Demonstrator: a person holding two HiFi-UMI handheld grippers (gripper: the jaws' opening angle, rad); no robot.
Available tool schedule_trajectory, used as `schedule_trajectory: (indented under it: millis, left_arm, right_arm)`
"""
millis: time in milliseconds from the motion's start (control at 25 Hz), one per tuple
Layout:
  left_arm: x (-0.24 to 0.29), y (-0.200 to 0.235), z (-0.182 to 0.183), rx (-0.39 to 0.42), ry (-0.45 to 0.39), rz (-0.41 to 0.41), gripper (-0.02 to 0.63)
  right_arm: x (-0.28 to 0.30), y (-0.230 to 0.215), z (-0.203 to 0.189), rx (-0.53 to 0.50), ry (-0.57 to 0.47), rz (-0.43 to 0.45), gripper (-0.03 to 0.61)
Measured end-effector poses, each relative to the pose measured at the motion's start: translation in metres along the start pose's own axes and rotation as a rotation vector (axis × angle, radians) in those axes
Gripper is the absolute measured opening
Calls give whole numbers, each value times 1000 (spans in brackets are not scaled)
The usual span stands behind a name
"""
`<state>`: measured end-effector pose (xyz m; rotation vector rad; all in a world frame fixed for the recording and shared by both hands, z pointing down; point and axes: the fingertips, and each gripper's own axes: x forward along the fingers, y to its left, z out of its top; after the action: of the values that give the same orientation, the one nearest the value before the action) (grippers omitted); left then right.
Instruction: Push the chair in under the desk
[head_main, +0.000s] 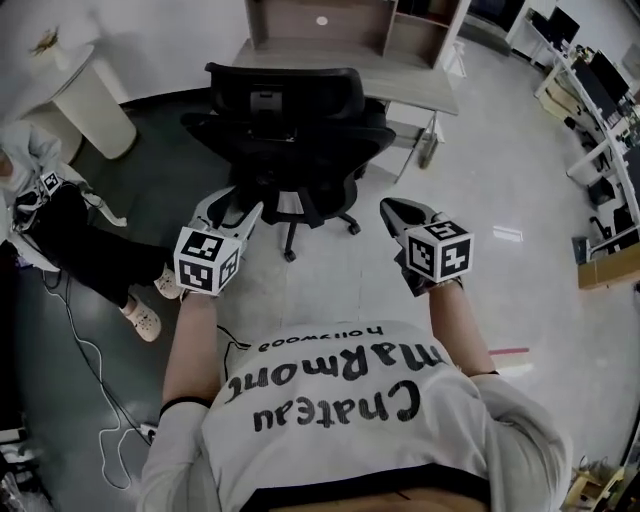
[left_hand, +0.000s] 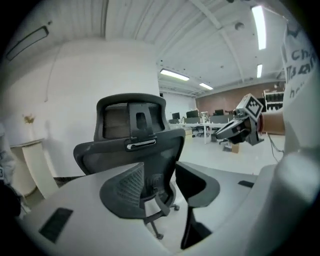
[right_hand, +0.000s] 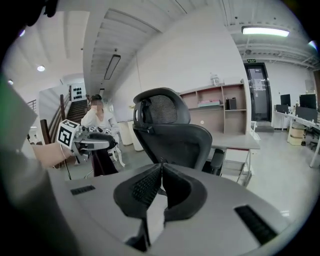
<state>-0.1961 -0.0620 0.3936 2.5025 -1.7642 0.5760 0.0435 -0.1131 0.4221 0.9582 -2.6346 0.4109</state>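
Black mesh office chair (head_main: 285, 120) stands in the upper middle of the head view, its back toward me, close in front of the wooden desk (head_main: 420, 85) along the top edge. As far as I can tell it is not tucked under, so I judge the whole push is left to do. My left gripper (head_main: 238, 205) and right gripper (head_main: 393, 208) hang mid-frame, 1 on each side of the chair base, both apart from it.

Left gripper view: the 2 fingers (left_hand: 125, 195) stand spread with only air between them. The chair back rises beyond at centre, untouched.

Right gripper view: the fingers (right_hand: 142, 187) are pressed together on nothing, with the chair back behind them and the desk to its right.
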Motion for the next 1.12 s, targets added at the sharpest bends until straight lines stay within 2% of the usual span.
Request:
schedule_trajectory:
  millis: [80, 200, 360, 480, 560, 680, 840, 960, 1120]
  left_arm:
    - [-16, -29, 4, -43, -27, -2, 204]
    - [-35, -71, 13, -61, -53, -13, 195]
    - [-56, -113, 34, -125, -125, -11, 159]
    - [-79, -141, 40, -204, -175, 12, 96]
    - [-102, -167, 40, -226, -197, 39, 56]
    - [-124, -197, 33, -258, -202, 82, 31]
    - [-123, -216, 18, -302, -199, 65, 25]
    - [-123, -225, 11, -313, -200, 66, 25]
    - [-143, -260, 6, -285, -182, 89, 25]
  right_arm:
    - [-14, 7, -5, 23, -18, 30, 9]
    - [-34, 19, -16, 52, -36, 79, 8]
    - [-60, 32, -20, 48, -50, 126, 8]
    - [-87, 42, -22, 42, -95, 137, 8]
    - [-117, 51, -24, 46, -155, 151, 8]
    - [-153, 58, -30, 74, -229, 169, 8]
    - [-163, 57, -33, 108, -275, 191, 6]
    - [-165, 58, -37, 91, -276, 195, 6]
    - [-194, 61, -57, 80, -270, 197, 6]
